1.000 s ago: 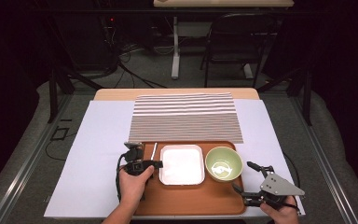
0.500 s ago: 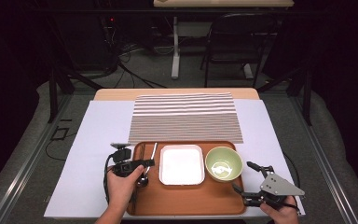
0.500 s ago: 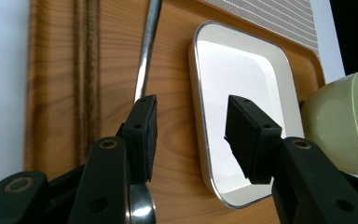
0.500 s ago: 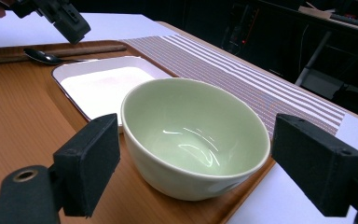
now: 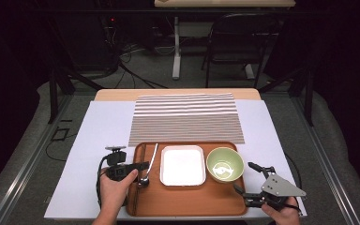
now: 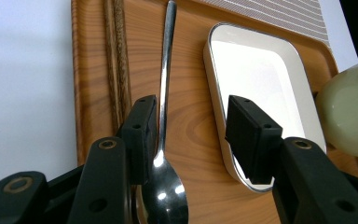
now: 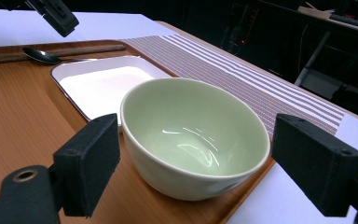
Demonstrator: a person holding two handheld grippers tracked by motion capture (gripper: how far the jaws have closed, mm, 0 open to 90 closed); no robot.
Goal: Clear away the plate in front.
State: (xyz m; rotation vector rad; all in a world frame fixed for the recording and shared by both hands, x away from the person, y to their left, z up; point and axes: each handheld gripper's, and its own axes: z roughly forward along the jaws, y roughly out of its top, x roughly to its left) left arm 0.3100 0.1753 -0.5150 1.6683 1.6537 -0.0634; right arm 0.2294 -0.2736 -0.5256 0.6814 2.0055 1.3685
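Note:
A wooden tray holds dark chopsticks, a metal spoon, a white rectangular plate and a pale green bowl. My left gripper reaches in from the tray's left edge and is open. In the left gripper view the spoon runs just inside the left jaw of this gripper, with the chopsticks outside it and the plate by the other jaw. My right gripper is open near the tray's right front corner. In its own view the right gripper has its jaws wide on either side of the bowl, apart from it.
A striped mat lies beyond the tray on a white sheet covering the table. Bare white sheet lies left and right of the tray. The left gripper hangs at the far end of the tray in the right gripper view.
My left hand and gripper have shifted a little to the left, toward the tray's left edge. The right gripper and the dishes have stayed put.

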